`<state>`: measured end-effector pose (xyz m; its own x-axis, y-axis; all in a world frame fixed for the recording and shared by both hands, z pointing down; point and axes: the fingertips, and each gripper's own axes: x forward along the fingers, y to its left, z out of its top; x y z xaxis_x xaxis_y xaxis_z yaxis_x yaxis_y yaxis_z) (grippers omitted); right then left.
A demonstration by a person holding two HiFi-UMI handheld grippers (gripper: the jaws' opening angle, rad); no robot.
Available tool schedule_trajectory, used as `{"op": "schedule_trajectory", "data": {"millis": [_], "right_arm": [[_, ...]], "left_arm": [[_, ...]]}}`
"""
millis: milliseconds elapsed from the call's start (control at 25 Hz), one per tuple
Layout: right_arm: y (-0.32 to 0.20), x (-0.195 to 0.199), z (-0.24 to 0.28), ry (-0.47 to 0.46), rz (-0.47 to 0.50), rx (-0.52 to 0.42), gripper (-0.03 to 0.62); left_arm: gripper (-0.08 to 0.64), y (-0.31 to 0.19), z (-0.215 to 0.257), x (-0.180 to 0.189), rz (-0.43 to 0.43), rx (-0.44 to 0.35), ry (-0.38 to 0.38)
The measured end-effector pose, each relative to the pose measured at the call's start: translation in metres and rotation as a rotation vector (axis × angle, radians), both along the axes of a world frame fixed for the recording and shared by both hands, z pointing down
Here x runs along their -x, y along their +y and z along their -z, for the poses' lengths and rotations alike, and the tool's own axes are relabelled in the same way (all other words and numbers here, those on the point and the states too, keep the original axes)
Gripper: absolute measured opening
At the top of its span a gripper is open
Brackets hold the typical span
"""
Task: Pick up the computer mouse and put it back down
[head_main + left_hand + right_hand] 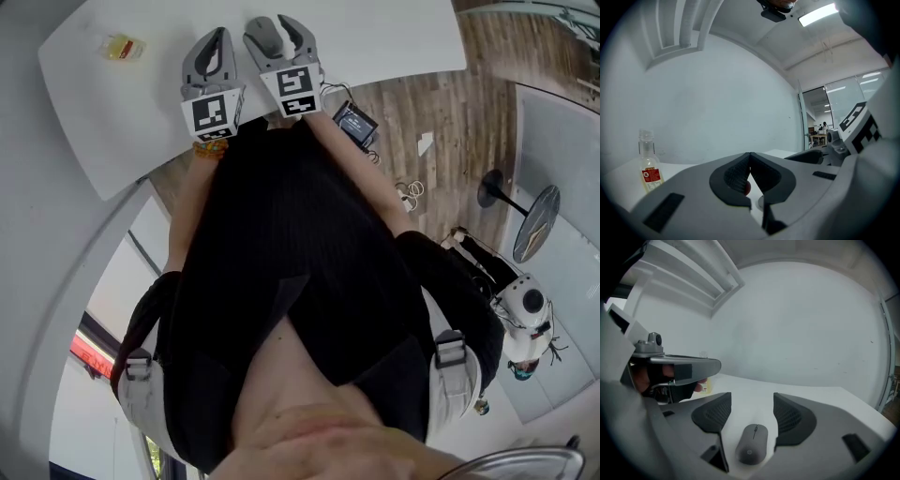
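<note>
A grey computer mouse (752,450) lies flat on the white table (806,397), between the two jaws of my right gripper (751,416). The jaws stand open on either side of it, with a gap to each pad. In the head view the mouse (269,37) shows as a grey oval inside the right gripper (272,28) near the table's front edge. My left gripper (217,37) rests just left of it, shut with nothing held; its fingertips (750,159) meet over bare table.
A small clear bottle with a red label (648,164) stands on the table (375,37) to the left, also visible as the bottle (122,47) in the head view. A white wall lies beyond the table. A black device (354,120) with cables lies on the wooden floor.
</note>
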<state>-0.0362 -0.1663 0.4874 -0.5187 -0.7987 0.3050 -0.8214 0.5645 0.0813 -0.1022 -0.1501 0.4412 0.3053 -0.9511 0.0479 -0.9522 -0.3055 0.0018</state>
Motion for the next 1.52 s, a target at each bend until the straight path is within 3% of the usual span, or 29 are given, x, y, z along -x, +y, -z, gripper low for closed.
{"op": "schedule_trajectory", "data": {"millis": [320,440,560,720,840,1520], "right_arm": [[0.007,-0.019,0.039,-0.16,0.06,-0.059,0.282],[0.015,-0.024,0.053,-0.173,0.078,-0.12,0.176],[0.025,-0.032,0.067,-0.21,0.108,-0.152,0.175],[0.037,-0.048,0.089,-0.229,0.124,-0.217,0.083],[0.055,-0.063,0.098,-0.266,0.145,-0.242,0.075],[0.133,-0.126,0.075,-0.223,0.226,-0.236,0.04]], "left_arm": [[0.014,0.019,0.03,-0.012,0.095,-0.041,-0.049],[0.014,0.029,0.034,-0.013,0.135,-0.047,-0.061],[0.014,0.04,0.038,-0.017,0.179,-0.05,-0.061],[0.014,0.051,0.048,-0.031,0.22,-0.078,-0.065],[0.014,0.065,0.05,-0.046,0.24,-0.077,-0.069],[0.014,0.149,0.034,-0.12,0.295,-0.059,-0.092]]}}
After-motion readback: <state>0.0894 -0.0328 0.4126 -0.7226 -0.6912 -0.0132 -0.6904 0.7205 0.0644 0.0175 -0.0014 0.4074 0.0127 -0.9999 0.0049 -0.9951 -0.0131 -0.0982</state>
